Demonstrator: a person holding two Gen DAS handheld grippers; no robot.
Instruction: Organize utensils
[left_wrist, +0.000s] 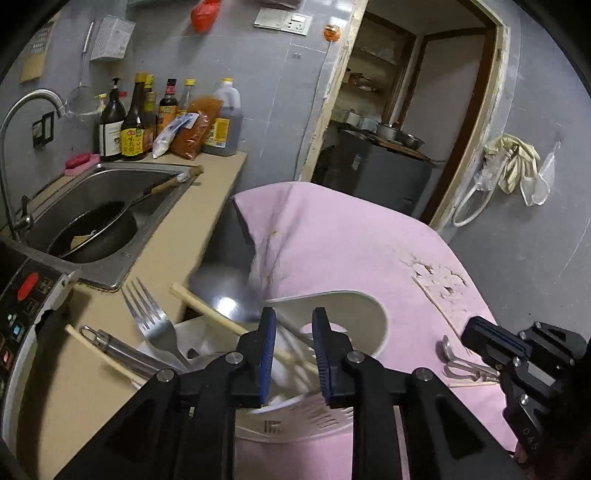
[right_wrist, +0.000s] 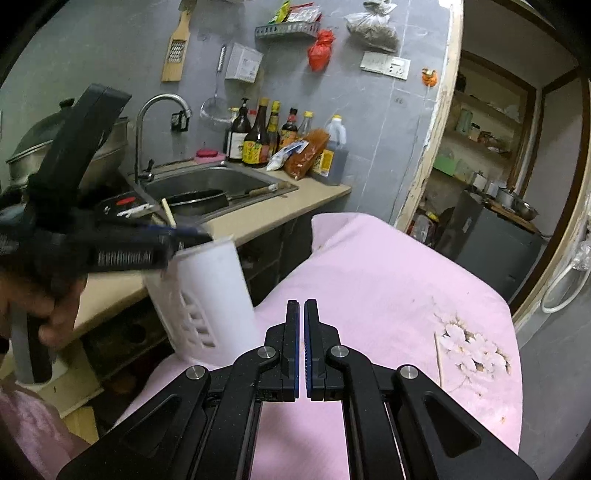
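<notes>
Left gripper (left_wrist: 293, 350) is seen nearest, poised over the mouth of the white utensil holder (left_wrist: 325, 306), jaws a little apart with nothing pressed between the pads; a blurred chopstick (left_wrist: 210, 308) and a metal utensil handle run through the gap. No earlier view is given, so a release is only inferred.

Holder is stood at the left edge of the pink-covered table (right_wrist: 369, 280), tilted toward the counter (left_wrist: 192, 221) in the right wrist view. Fork (left_wrist: 151, 321), a steel handle (left_wrist: 122, 349) and a second chopstick (left_wrist: 99, 352) stick out of it to the left, over the counter.

Right gripper (right_wrist: 301, 350) is held above bare pink cloth, jaws together, nothing gripped. A small metal utensil (left_wrist: 461, 363) and a thin stick (left_wrist: 472, 384) are left on the cloth just beside it in the left wrist view.

Step judged: items being dropped into the holder. To be done well: the jaws should be opened fully before lifting, and lifted straight up so the handles are not snagged and the tilted holder is not tipped.

Room: holder sits close to the table edge, with a gap to the counter on its left; the sink (left_wrist: 110, 192) is further away. Open cloth is available to the right and far side.
</notes>
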